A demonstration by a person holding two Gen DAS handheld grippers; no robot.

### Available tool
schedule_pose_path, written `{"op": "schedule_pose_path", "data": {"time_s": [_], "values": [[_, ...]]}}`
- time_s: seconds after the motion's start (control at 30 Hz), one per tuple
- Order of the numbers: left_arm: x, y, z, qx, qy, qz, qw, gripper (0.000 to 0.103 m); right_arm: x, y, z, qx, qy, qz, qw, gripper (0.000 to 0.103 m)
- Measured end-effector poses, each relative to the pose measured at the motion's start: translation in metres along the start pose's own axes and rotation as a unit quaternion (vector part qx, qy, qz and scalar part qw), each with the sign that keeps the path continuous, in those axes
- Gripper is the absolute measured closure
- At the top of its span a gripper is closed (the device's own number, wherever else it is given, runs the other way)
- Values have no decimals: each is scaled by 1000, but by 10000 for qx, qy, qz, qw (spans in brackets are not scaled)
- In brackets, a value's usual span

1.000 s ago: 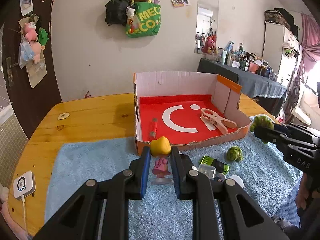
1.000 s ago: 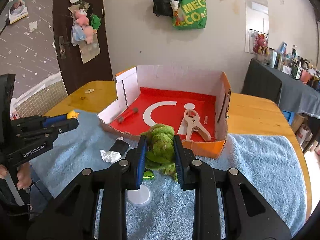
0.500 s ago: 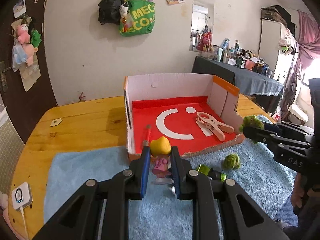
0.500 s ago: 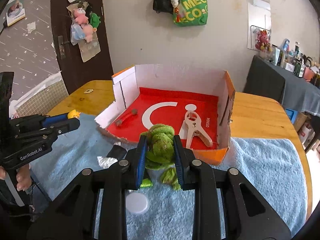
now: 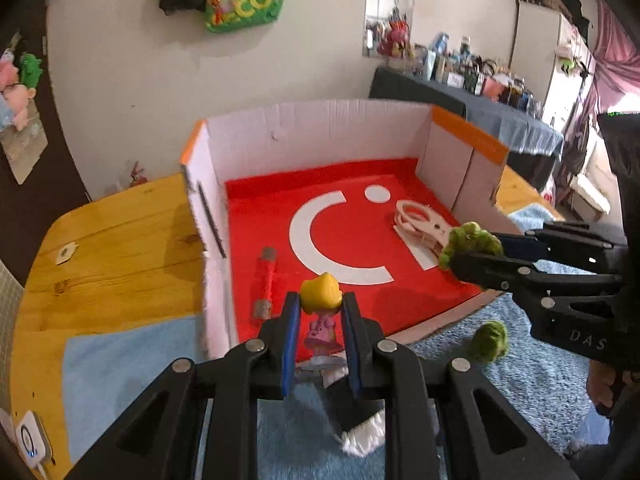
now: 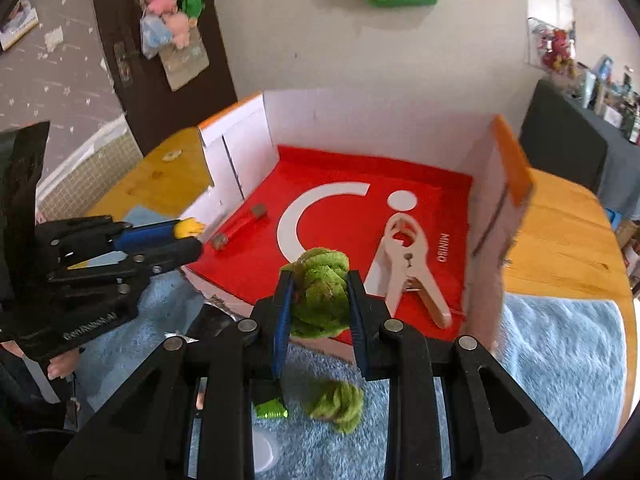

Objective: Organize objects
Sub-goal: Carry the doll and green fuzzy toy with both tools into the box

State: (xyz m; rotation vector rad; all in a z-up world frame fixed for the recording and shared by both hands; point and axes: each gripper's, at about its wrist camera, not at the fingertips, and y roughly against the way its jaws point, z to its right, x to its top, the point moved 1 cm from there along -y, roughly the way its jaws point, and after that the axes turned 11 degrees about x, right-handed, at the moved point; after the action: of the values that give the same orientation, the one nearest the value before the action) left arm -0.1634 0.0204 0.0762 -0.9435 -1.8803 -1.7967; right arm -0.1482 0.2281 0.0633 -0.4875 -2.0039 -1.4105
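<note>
Left wrist view shows the left gripper [image 5: 318, 314] clenched on a small yellow-haired doll [image 5: 321, 312], now carried from the blue towel [image 5: 120, 360] to over the front edge of the cardboard box [image 5: 320, 128]. The right gripper [image 6: 320, 304], fingers grasping a green plush toy [image 6: 322, 292], has likewise advanced over the box's front edge. Both seem ready to drop inside.

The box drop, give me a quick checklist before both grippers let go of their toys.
1. Left gripper shut on the doll: ok.
2. Right gripper shut on the green toy: ok.
3. Doll above the box floor: ok, just past the near edge.
4. Green toy past the near edge: ok, above the floor in the left wrist view.
5. Landing spots free of the clip and red tube: ok.
6. Height above the floor: cannot tell.
</note>
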Motion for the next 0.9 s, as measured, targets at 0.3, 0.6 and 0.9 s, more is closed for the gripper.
{"op": "schedule_pose_path", "data": {"time_s": [0.3, 0.6, 0.9], "values": [[6, -38, 7, 9, -364, -444, 9983, 82, 10, -37, 12, 43, 8, -784, 9969, 79], [8, -57, 9, 15, -563, -661, 9962, 82, 12, -60, 20, 106, 5, -1331, 9910, 79], [7, -62, 9, -34, -622, -740, 9953, 81, 10, -66, 25, 191, -80, -1466, 9890, 79]]}}
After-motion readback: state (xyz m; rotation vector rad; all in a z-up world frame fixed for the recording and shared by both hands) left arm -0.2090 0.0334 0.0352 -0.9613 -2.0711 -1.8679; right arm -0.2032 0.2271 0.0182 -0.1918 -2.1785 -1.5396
